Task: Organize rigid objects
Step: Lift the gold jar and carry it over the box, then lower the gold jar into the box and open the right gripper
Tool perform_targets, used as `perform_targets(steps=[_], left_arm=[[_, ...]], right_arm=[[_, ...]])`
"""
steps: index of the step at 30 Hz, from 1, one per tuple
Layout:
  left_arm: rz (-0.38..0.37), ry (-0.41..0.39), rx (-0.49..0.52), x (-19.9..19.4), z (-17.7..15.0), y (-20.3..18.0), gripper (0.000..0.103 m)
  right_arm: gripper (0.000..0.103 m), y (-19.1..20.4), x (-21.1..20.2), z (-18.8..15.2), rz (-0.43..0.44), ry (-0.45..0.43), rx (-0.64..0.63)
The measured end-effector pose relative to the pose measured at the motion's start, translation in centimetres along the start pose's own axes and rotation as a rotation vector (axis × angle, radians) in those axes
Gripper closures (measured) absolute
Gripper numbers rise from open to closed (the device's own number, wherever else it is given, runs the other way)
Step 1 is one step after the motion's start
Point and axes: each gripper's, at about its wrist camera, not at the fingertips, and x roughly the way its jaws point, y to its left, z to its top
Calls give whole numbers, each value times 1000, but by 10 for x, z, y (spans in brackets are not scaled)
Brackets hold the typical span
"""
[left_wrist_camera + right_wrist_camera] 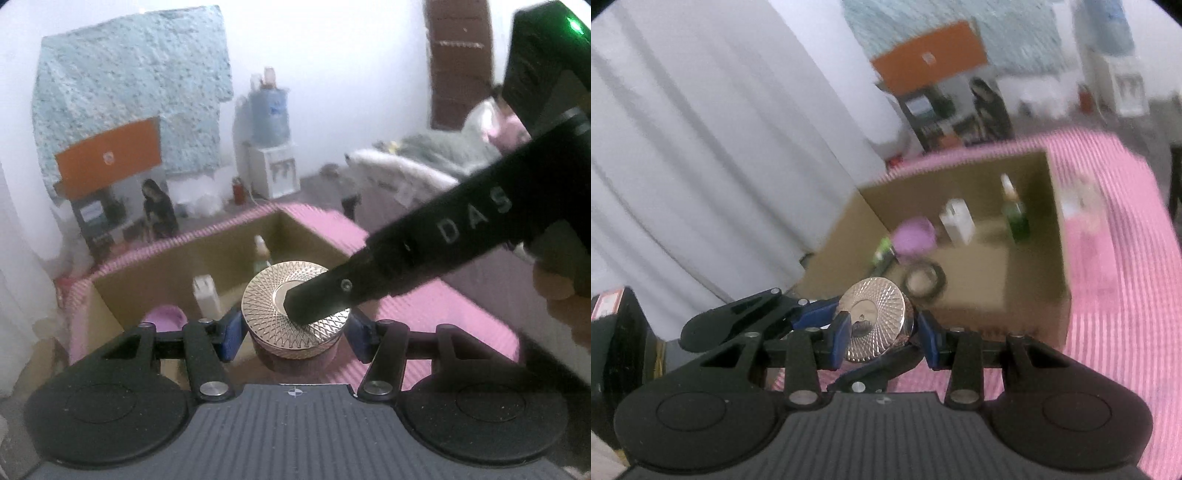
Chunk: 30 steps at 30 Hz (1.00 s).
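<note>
Jar (295,347): squat, dark-bodied, round, with a silver patterned lid (295,310). Axis vertical, lid face up; no long axis to align to. It sits between the blue pads (231,338) of the left gripper (295,338), both pads against the jar body below the lid rim, so this gripper is clamped on it.

Right gripper (882,341): its jaws straddle the lid from above and slightly to one side. In the left wrist view one black finger (317,299) lies across the lid's top, tip near the centre disc. In the right wrist view the pads stand at the lid's rim but blur hides contact; cannot tell whether it grips or only brackets.

Location: jar is over the pink ribbed mat (443,306), at the near edge of the open cardboard box (229,251), which lies straight ahead of the left jaws.

Box contents: pink cup (916,236), white bottle (958,221), green bottle (1015,214), dark ring (925,282), along the far wall and left side.

Judgement: the left is the carrying hand; free floor near the box's right wall looks reachable by moving forward.
</note>
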Motion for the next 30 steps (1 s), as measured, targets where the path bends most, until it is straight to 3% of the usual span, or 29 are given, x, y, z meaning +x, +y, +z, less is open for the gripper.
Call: perform_targets(steps=[5, 12, 17, 30], left_arm=[[22, 34, -68, 18, 27, 22, 47], [-25, 191, -244, 78, 24, 53, 47], [-39, 270, -343, 103, 7, 61, 47], [-57, 403, -435, 146, -8, 57, 47]], right_arm=[[60, 4, 14, 39, 21, 5, -41], [60, -27, 71, 72, -4, 176, 4], [60, -47, 106, 69, -30, 293, 14], [60, -82, 156, 67, -66, 438, 13]])
